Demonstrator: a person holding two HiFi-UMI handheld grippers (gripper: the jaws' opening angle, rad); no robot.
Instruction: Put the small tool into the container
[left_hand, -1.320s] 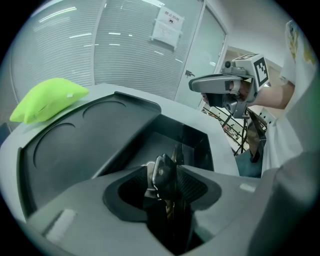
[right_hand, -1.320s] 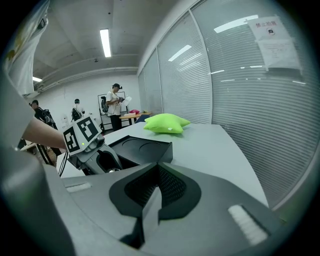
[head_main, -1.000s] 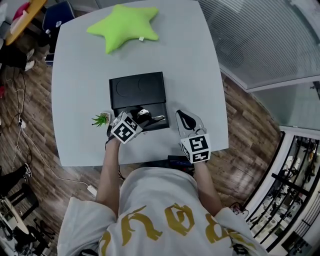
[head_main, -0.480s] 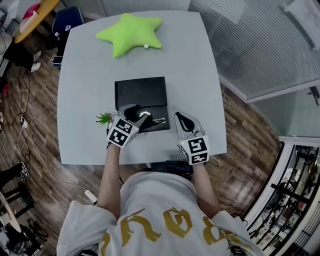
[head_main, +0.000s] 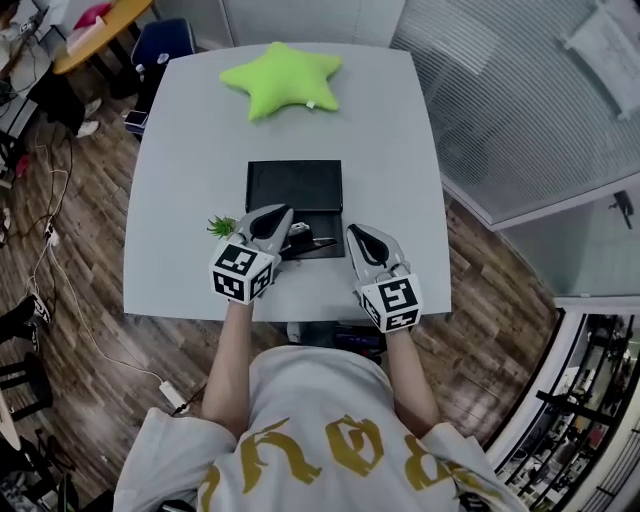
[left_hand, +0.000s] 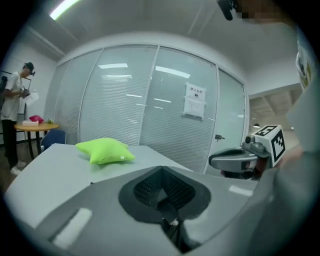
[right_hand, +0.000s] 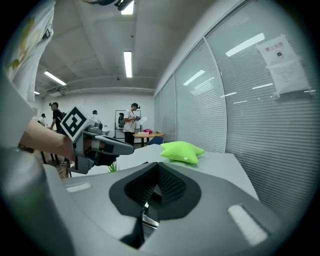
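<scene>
Jaws: both pairs are pressing together, gripping nothing. Left gripper (head_main: 278, 216) is hovering at frame centre over the lower-left corner of the black rectangular container (head_main: 295, 183). Right gripper (head_main: 358, 234) is hovering just right of it. Small silvery metal tool (head_main: 305, 238) is lying in the container's lower part, between both grippers.

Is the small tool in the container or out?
In. The small tool lies in the near section of the black container, beside the left gripper.

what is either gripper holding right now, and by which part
Nothing. The left gripper and right gripper both have jaws together, empty; the small tool lies in the container.
</scene>
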